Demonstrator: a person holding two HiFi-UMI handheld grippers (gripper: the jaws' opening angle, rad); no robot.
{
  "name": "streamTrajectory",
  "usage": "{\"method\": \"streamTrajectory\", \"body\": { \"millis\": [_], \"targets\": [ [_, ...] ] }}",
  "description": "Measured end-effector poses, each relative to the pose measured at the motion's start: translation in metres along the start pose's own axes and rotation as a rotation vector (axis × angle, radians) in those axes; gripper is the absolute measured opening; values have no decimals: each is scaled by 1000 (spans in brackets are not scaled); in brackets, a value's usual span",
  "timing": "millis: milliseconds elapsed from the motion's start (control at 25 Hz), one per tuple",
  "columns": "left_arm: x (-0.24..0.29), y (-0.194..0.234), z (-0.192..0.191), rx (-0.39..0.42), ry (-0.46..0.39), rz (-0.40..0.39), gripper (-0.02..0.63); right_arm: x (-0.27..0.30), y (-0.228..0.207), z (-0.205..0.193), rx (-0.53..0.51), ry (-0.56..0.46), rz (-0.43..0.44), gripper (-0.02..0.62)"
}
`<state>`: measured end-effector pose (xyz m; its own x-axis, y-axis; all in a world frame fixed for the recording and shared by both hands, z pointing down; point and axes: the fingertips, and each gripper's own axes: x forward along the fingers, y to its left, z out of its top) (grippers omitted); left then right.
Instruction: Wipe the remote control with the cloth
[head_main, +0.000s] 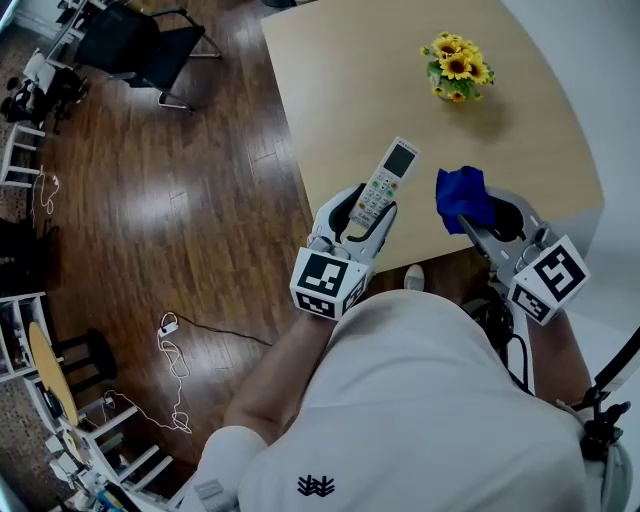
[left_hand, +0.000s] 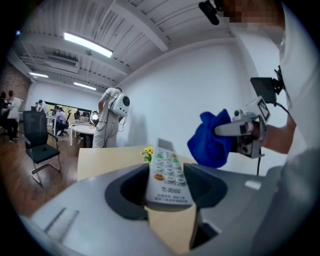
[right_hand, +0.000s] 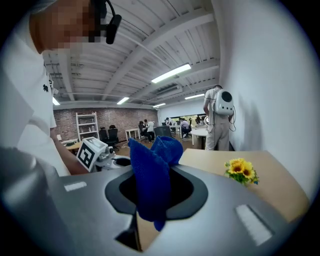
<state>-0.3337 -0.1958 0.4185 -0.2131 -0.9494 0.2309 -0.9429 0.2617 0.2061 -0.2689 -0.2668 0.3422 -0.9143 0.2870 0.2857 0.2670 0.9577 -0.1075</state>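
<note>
Over near edge of surface (head_main: 340, 90) | left hand-held gripper (head_main: 366, 216): roughly level, pinching remote (head_main: 388, 177) by its lower end, buttons up | right hand-held gripper (head_main: 482, 216): beside it, roughly level, pinching bunched cloth (head_main: 460, 195), apart from remote

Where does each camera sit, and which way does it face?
Head view: on the person's head, facing down at the table; shirt, left gripper, right gripper show.
Left gripper view: on that gripper, along jaws holding the remote; right gripper beyond.
Right gripper view: on that gripper, along jaws holding the cloth; shirt at left.
All show the flowers.
</note>
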Motion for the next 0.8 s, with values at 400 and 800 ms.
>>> {"method": "streamTrajectory", "body": {
  "millis": [400,800],
  "targets": [
    [-5,-16,7,85,7,-69,230,59,97,49,-74,-102,294,77],
    [-4,-5,-5,65,10,-86,229,75,38,22,-48,-28,139,77]
  ]
}}
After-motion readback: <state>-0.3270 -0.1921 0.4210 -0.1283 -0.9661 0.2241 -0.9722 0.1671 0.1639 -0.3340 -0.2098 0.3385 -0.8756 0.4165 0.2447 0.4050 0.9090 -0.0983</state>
